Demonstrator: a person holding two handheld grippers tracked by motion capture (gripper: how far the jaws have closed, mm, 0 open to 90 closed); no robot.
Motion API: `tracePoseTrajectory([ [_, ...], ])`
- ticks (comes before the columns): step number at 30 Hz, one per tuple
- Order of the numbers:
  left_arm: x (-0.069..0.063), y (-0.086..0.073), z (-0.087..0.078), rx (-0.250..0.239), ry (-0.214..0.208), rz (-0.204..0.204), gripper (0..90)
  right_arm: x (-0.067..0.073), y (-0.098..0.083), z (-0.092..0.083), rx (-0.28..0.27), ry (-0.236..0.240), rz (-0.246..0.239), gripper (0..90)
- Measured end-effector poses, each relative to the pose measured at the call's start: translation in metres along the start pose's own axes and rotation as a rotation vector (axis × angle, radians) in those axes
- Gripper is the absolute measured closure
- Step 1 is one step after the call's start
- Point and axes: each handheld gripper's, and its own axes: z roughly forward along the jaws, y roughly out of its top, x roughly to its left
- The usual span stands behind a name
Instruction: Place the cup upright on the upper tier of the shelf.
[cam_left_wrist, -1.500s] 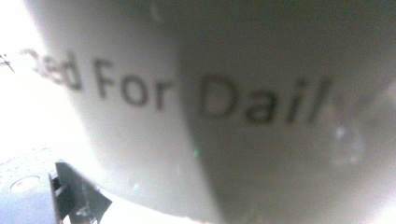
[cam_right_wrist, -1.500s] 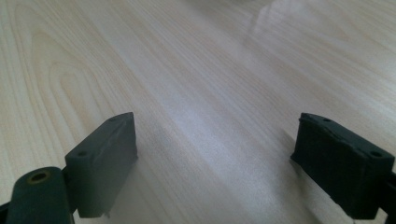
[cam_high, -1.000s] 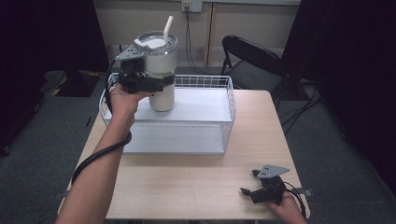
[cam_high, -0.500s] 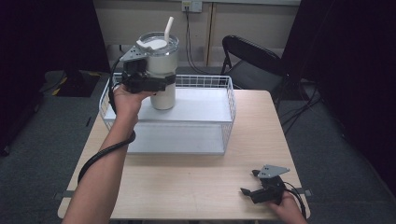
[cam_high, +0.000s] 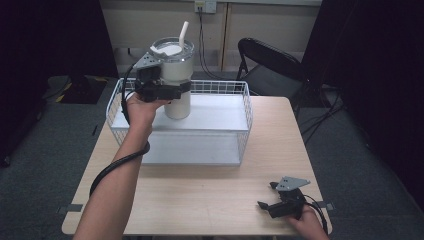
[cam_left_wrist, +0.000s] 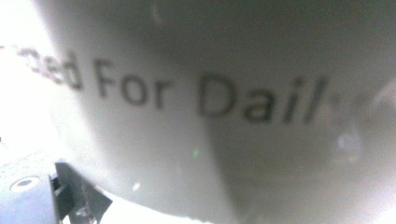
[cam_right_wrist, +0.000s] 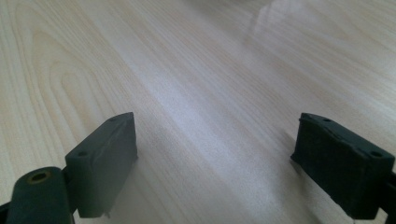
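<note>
A tall pale tumbler (cam_high: 176, 75) with a clear lid and a white straw stands upright over the far left part of a white wire basket (cam_high: 235, 160). My left gripper (cam_high: 176, 91) is shut on the tumbler's side at mid-height. I cannot tell whether its base touches the basket floor. In the left gripper view the tumbler's wall (cam_left_wrist: 210, 93) with dark lettering is very close, and one jaw shows at the bottom left. My right gripper (cam_high: 266, 195) rests open on the wooden table (cam_high: 200, 200) at the front right. Bare wood lies between the jaws of the right gripper (cam_right_wrist: 215, 154).
The basket takes up the far middle of the table. A black folding chair (cam_high: 272, 65) stands behind the table's far right corner. The left gripper's cable (cam_high: 115, 165) hangs along the forearm. Grey carpet surrounds the table.
The left gripper and the tumbler have shifted slightly to the right over the basket. The right gripper has stayed where it was.
</note>
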Motion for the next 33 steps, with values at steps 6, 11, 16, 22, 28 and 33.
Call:
tracePoseTrajectory([
  [6,0.0012,-0.0022,-0.0018,-0.008,-0.002,-0.009,8.9,0.0000,0.0000,0.0000,0.000,0.000,0.000,12.7],
  [11,0.0013,-0.0049,-0.0034,-0.024,-0.002,-0.007,8.9,0.0001,0.0000,0.0001,0.000,0.000,0.000,12.7],
  [16,-0.0008,-0.0069,-0.0044,-0.033,0.000,0.008,8.9,0.0001,0.0000,0.0001,0.000,0.000,0.000,12.7],
  [22,-0.0027,-0.0091,-0.0053,-0.043,0.002,0.021,8.8,0.0001,0.0000,0.0001,-0.001,0.000,0.000,12.7],
  [28,-0.0032,-0.0095,-0.0054,-0.043,0.006,0.025,8.8,0.0001,0.0000,0.0001,0.000,0.000,0.000,12.7],
  [33,-0.0037,-0.0099,-0.0055,-0.043,0.008,0.025,8.6,0.0001,0.0000,0.0001,-0.001,0.000,0.000,12.7],
])
